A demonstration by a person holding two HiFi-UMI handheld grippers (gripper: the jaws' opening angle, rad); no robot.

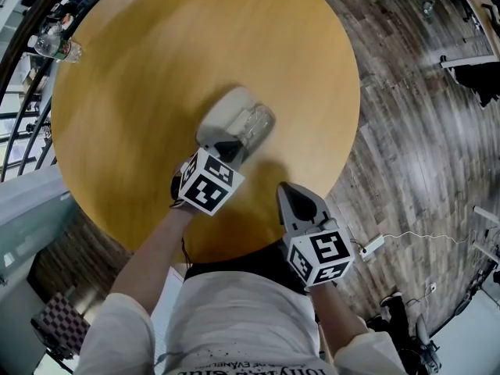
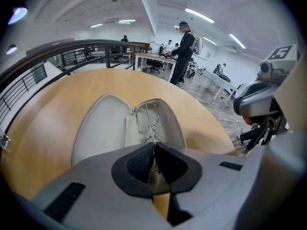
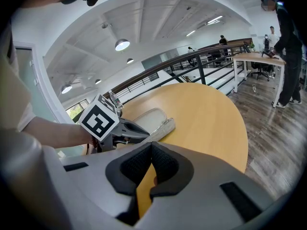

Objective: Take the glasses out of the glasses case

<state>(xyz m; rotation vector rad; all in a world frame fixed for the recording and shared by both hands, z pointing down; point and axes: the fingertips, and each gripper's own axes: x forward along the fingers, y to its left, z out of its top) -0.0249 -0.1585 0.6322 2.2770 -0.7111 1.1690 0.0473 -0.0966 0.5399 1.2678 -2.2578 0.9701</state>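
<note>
Pinching glasses [image 2: 146, 119]: left hand-held gripper [image 2: 154, 145].

One round table [image 1: 156, 53], one glasses case [image 1: 226, 109], one pair of glasses [image 2: 146, 118], and two grippers: left gripper [image 2: 153, 145], right gripper [image 3: 151, 147].

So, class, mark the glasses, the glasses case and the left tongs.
glasses [image 2: 147, 115]: left gripper view, far lens.
glasses case [image 2: 98, 128]: left gripper view, left half's lining.
left tongs [image 2: 154, 146]: left gripper view, between the tips.

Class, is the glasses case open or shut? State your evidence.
Open: the case lies spread in two halves, the glasses showing, pinched by the left gripper.
</note>
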